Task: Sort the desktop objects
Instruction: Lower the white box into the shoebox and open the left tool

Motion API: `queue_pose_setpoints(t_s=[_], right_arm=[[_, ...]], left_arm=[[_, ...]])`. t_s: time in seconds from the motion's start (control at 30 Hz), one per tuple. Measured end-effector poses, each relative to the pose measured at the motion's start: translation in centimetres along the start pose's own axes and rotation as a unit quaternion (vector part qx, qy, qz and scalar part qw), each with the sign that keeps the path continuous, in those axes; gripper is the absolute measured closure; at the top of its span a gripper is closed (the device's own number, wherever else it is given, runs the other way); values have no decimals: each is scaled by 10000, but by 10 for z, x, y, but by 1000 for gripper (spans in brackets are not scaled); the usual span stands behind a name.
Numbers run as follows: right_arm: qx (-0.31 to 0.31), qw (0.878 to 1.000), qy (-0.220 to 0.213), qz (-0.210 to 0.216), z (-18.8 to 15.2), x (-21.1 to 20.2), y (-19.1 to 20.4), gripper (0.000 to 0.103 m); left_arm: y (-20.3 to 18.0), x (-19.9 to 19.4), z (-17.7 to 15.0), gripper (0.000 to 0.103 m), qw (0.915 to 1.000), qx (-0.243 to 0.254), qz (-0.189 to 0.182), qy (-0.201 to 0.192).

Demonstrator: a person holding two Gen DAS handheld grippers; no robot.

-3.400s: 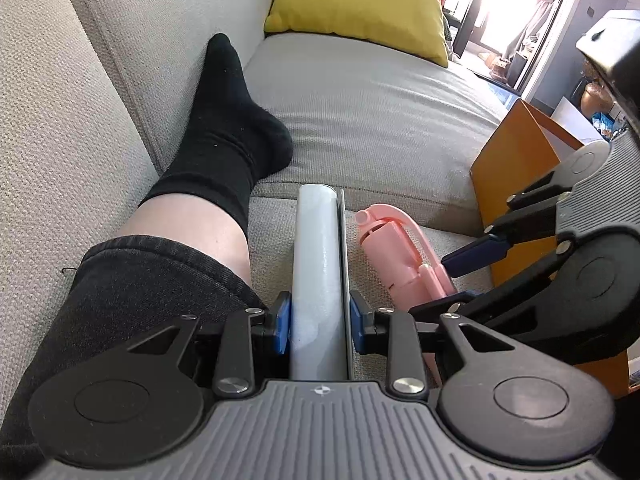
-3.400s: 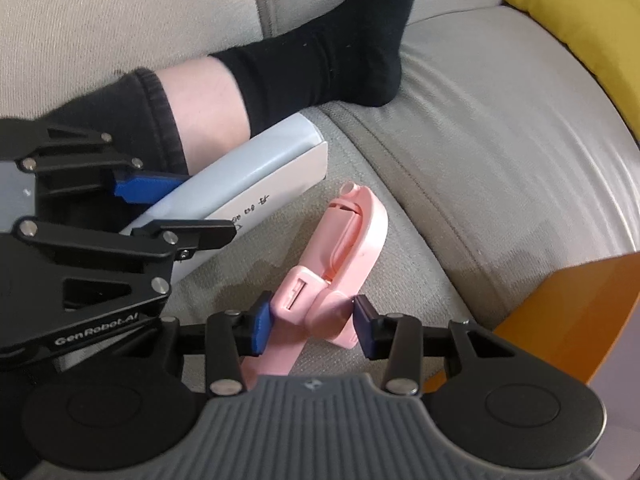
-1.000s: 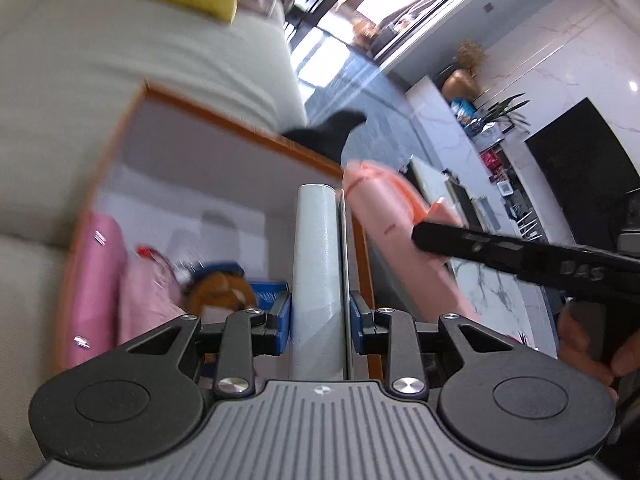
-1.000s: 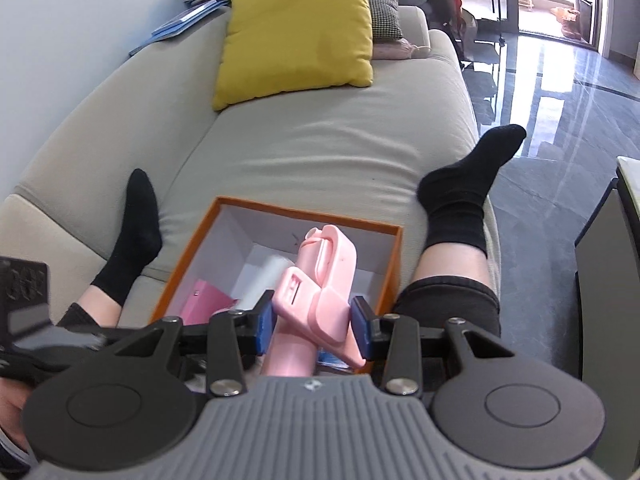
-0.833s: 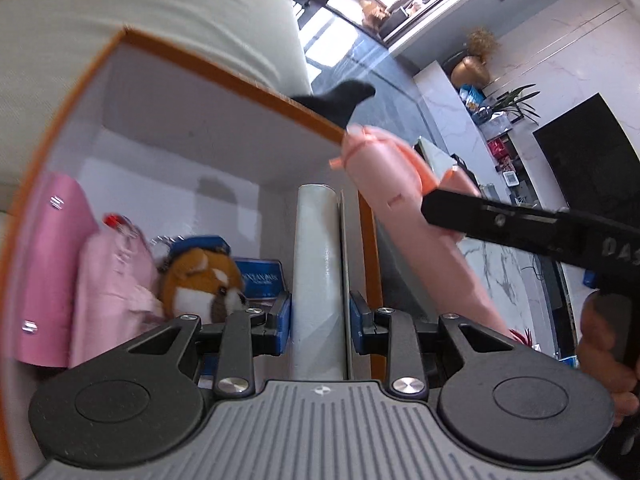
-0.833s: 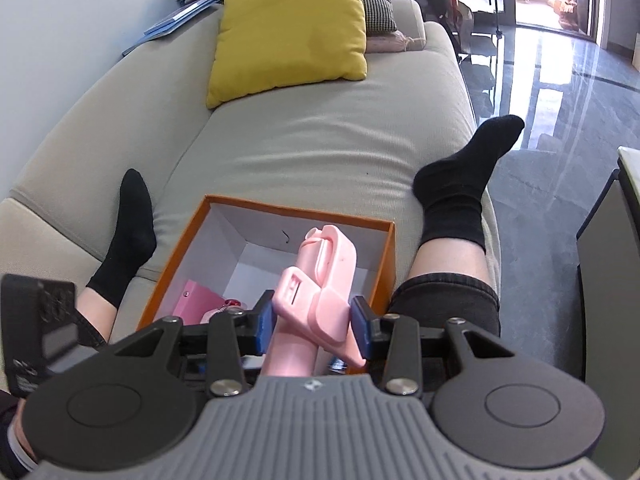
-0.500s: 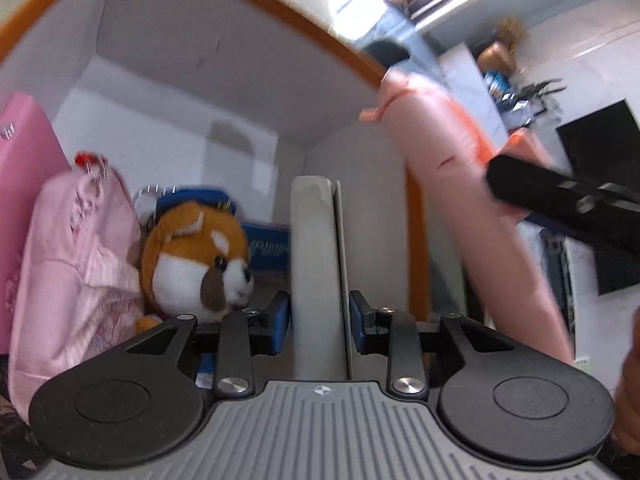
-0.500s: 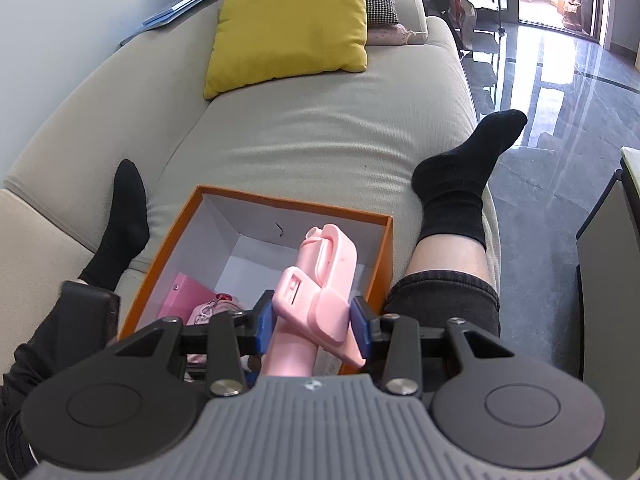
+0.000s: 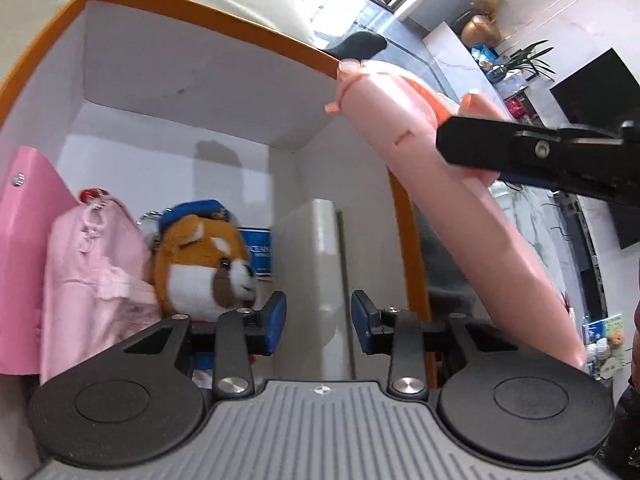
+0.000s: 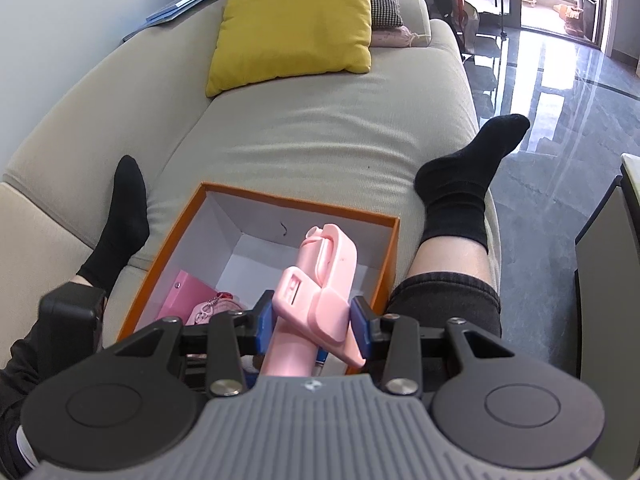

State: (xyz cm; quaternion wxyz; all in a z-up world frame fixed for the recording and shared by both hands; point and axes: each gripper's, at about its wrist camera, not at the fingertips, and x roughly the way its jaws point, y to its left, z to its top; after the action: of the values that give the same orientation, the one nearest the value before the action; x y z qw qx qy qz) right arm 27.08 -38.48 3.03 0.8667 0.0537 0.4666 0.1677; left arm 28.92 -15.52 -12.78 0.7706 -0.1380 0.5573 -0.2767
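Inside the orange box [image 9: 208, 16], the left gripper [image 9: 319, 322] is opening, its pads clear of a stiff, light pale book [image 9: 316, 276]. The right gripper [image 10: 312, 326] clamps a rigid pink stapler [image 10: 320, 280] mid-body above the box.

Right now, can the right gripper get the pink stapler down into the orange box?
Probably yes. The right gripper holds the pink stapler over the orange box, whose top is open. The left gripper, low inside with the pale book, crowds that side.

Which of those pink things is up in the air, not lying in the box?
The long pink plastic gadget; the right tongs clamp it above the box.
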Motion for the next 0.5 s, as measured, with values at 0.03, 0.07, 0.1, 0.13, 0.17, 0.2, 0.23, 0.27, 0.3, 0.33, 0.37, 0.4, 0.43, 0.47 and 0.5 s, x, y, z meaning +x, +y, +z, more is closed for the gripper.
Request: queue_pose_setpoints(t_s=[0.03,0.07,0.1,0.13,0.17,0.2,0.23,0.27,0.3,0.33,0.37,0.4,0.43,0.47,0.5], right_arm=[[-9,10000,-14,-5,0,-1,0,61],[-18,10000,-25,-8,1,-3,0,61],[-24,10000,-33,-14,1,-4,1,61],[-29,10000,-38,-17,1,-5,1,61],[-31,10000,-41,-13,0,-6,1,61],[-23,10000,-39,-10,0,-6,1,61],[-17,10000,-31,-3,-1,-6,0,61],[-15,10000,-24,2,-1,-5,0,61],[-14,10000,-13,4,-2,-4,0,61],[-5,10000,-3,3,-2,-3,0,61],[8,10000,5,9,-2,-2,0,61],[12,10000,3,18,-2,-2,0,61],[15,10000,0,24,-3,-2,0,61],[20,10000,-4,26,-3,-2,0,61],[13,10000,-13,34,-3,-3,0,61]], left_arm=[[-2,2,-2,63,9999,81,59,8],[-5,4,-3,63,9998,163,95,26],[-8,7,-4,64,9997,204,107,56],[-9,9,-5,70,9996,235,117,96],[-10,11,-6,73,9994,280,164,130],[-11,11,-8,73,9991,337,207,127],[-11,9,-9,73,9990,369,214,120],[-12,8,-10,74,9987,425,242,112],[-14,5,-11,77,9982,512,301,98],[-15,2,-12,78,9978,565,345,93],[-16,0,-13,78,9974,602,384,90],[-15,-3,-14,78,9972,612,412,88],[-14,-5,-14,79,9971,617,430,89],[-13,-8,-15,79,9970,622,462,85],[-12,-11,-16,79,9966,643,502,76]])
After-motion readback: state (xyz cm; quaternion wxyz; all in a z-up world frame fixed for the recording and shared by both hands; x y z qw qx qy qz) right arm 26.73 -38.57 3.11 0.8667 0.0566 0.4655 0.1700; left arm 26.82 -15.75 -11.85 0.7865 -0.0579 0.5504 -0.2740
